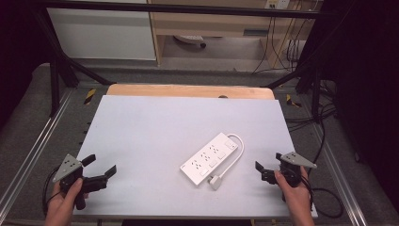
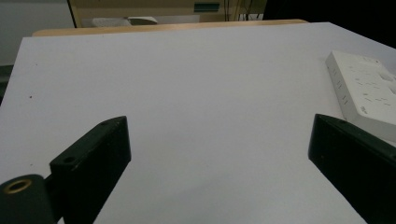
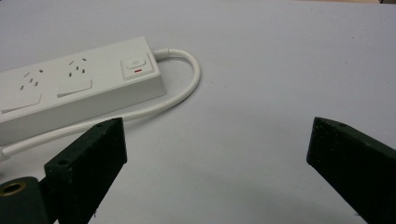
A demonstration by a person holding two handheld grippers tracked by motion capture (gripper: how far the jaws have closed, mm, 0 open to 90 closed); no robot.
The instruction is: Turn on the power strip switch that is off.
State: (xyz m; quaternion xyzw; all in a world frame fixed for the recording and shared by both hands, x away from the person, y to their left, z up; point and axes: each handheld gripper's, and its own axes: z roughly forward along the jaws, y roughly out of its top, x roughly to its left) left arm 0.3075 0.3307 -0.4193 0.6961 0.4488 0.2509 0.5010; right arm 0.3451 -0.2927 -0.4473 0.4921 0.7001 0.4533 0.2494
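One white power strip (image 1: 210, 159), one white board (image 1: 141, 127), two hand-held grippers: left gripper (image 1: 100, 165), right gripper (image 1: 267, 165).

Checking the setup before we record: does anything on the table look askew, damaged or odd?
Nothing looks damaged or spilled. The white plastic power strip lies flat but diagonal to the edges of the pale grey table top, its white cable looped back alongside it to the plug. Both hand-held grippers, left and right, hang open, apart from it.

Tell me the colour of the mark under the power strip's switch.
Red, on the white power strip; the right gripper view shows it best.
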